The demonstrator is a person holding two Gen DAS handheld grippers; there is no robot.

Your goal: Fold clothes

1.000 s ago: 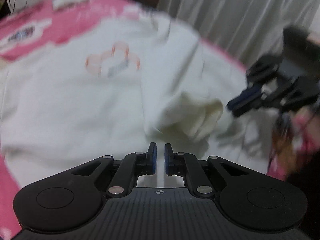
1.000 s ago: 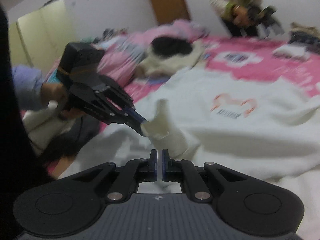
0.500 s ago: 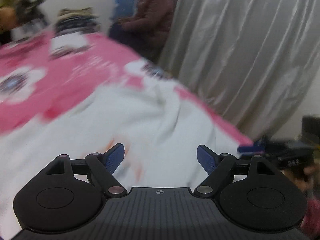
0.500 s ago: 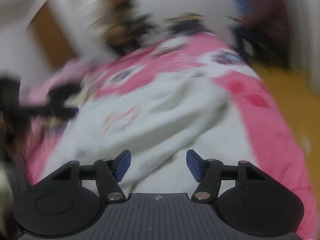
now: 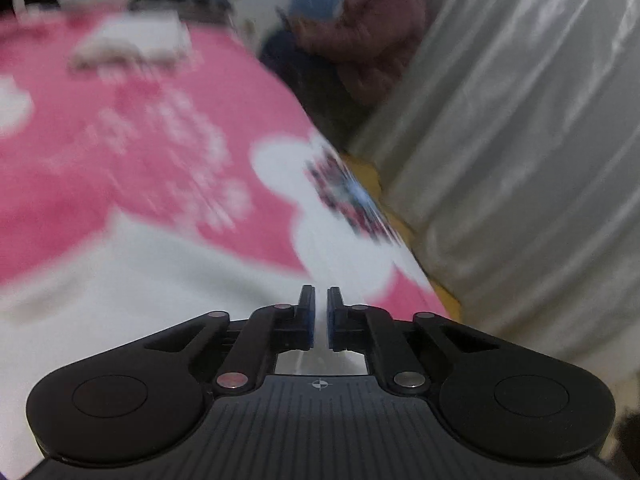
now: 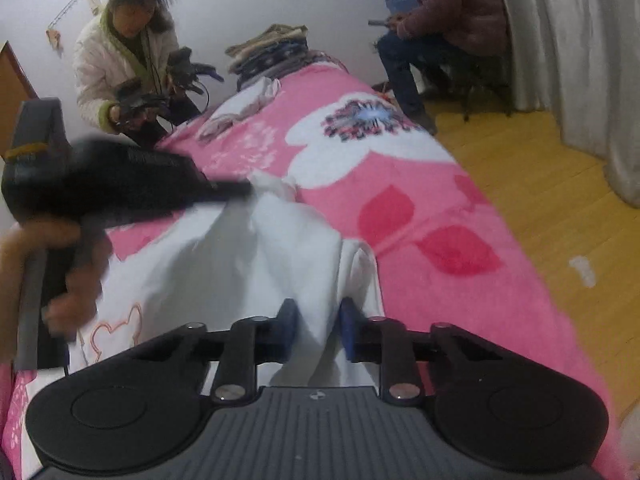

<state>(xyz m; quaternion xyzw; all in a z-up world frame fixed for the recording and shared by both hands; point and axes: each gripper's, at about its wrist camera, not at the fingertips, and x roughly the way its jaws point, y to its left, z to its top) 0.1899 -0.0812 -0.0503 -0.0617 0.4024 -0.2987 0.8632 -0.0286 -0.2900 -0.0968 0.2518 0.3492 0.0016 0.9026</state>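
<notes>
A white garment (image 6: 224, 264) with an orange outline print (image 6: 116, 332) lies on a pink flowered blanket (image 6: 400, 208). In the right wrist view my left gripper (image 6: 244, 190) comes in blurred from the left, shut on a raised corner of the garment. Its own view shows the jaws together (image 5: 319, 296) over the garment's white edge (image 5: 140, 300) and the blanket (image 5: 100, 152). My right gripper (image 6: 316, 312) is closing on an upright fold of the same garment, and the fabric fills the gap between its blue pads (image 6: 348, 328).
At the bed's far end a person in a white jacket (image 6: 120, 60) holds other grippers beside a stack of folded clothes (image 6: 272, 52). A seated person in a dark red jacket (image 6: 452, 12), a pale curtain (image 6: 580, 60) and wooden floor (image 6: 540, 184) lie right of the bed.
Both grippers let go of the sleeve, opened wide and swung along the garment. They have closed again on its fabric. Both views now face the bed's far end.
</notes>
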